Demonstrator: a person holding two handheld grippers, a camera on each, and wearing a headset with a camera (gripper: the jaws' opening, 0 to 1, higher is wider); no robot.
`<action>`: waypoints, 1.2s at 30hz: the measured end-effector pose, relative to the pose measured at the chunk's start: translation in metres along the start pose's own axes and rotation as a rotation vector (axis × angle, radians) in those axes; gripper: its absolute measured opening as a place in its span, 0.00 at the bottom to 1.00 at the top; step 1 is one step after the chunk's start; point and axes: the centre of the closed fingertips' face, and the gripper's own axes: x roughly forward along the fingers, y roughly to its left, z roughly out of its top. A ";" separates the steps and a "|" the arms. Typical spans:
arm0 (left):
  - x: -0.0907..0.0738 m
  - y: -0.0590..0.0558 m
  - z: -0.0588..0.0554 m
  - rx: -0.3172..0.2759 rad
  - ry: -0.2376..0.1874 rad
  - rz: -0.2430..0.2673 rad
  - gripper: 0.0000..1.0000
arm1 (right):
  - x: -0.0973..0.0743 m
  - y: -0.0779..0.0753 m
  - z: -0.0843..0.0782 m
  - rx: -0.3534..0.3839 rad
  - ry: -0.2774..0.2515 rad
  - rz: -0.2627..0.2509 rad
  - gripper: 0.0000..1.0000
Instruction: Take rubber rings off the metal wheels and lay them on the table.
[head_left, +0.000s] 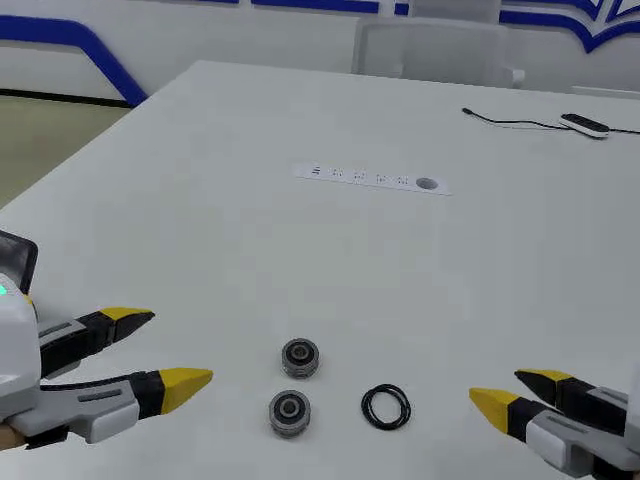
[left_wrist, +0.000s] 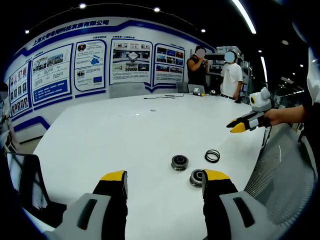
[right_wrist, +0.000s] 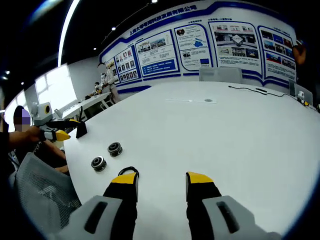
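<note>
Yellow-tipped black jaws of the left gripper (head_left: 178, 347) and the right gripper (head_left: 497, 386) stand spread apart at the near edge of the smooth white table (head_left: 300, 250), each holding nothing. Between them sit the far metal wheel (head_left: 300, 357) and the near metal wheel (head_left: 289, 412), small, round and dark-rimmed with shiny hubs, close together. Thin black rubber rings (head_left: 385, 406) lie flat in an overlapping loop just right of the near one, and a flush socket strip (head_left: 370, 179) lies farther back.

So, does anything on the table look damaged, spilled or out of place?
Nothing stands out. One metal wheel and the second wheel sit close together on the table; loose rubber rings lie flat beside them.
</note>
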 end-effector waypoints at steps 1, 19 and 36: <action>0.001 -0.003 -0.002 0.003 0.005 -0.006 0.63 | 0.000 -0.001 0.000 0.001 -0.002 -0.001 0.40; 0.012 -0.018 -0.012 0.024 0.032 -0.033 0.74 | 0.009 0.024 -0.012 -0.185 0.084 0.091 0.55; 0.013 -0.018 -0.011 0.022 0.019 -0.021 0.76 | 0.013 0.033 -0.002 -0.185 0.077 0.117 0.62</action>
